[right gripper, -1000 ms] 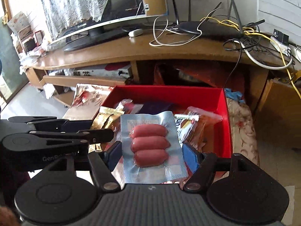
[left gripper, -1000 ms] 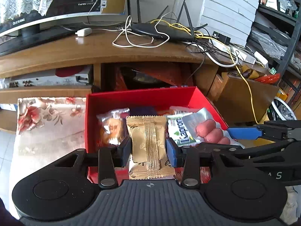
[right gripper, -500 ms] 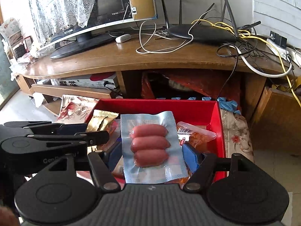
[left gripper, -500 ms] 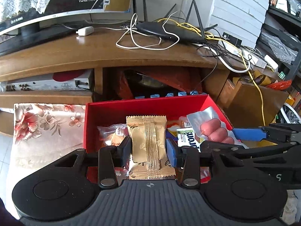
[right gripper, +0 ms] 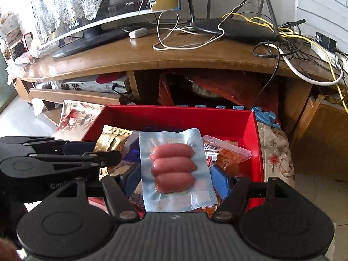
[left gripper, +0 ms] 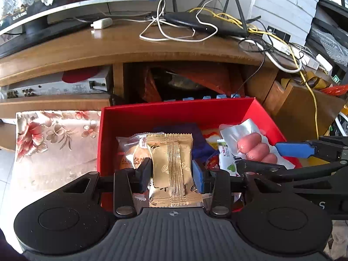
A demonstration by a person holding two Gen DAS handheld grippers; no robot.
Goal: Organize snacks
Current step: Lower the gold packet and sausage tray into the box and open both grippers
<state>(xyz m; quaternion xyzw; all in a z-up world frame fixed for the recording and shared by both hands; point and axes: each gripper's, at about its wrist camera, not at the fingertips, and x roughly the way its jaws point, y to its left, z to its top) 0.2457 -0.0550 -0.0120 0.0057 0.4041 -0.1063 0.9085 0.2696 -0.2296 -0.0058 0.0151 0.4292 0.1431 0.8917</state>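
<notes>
While gold packet [left gripper: 171, 169] hides box [left gripper: 174, 113] contents, labels unreadable.

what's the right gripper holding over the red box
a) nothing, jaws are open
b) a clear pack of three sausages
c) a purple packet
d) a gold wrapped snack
b: in the right wrist view the right gripper has its jaws closed on the sausage pack above the red box; the gold snack sits in the left gripper.
</notes>
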